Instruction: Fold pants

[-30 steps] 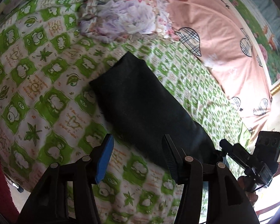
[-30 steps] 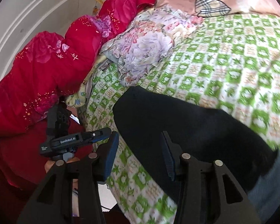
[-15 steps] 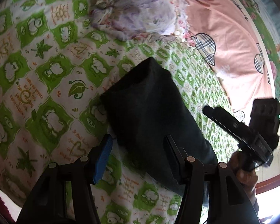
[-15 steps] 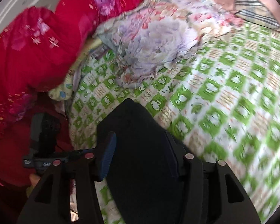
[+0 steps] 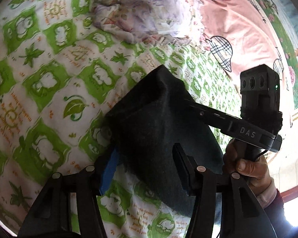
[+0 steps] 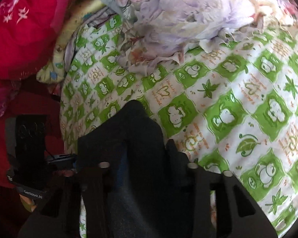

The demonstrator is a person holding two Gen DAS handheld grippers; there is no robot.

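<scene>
The black pants [image 5: 155,123] lie folded into a narrow strip on the green-and-white checked bedspread [image 5: 49,75]. My left gripper [image 5: 145,166] straddles the strip's near edge with its jaws wide apart, the cloth between them and draped over the blue pad. My right gripper [image 6: 133,158] stands over the far end of the pants [image 6: 135,130], whose tip is bunched up between its spread fingers. The right gripper also shows in the left wrist view [image 5: 254,119], held in a hand, its tip reaching over the cloth.
A crumpled floral cloth [image 5: 133,13] lies beyond the pants. A pink sheet with checked hearts [image 5: 234,31] covers the bed's far side. A red quilt [image 6: 19,25] is heaped at the bed's left edge, above a yellow patterned pillow [image 6: 69,39].
Both grippers have moved in close over the pants. The cloth that lay flat a second ago now stands bunched and lifted between the fingers at both ends.
</scene>
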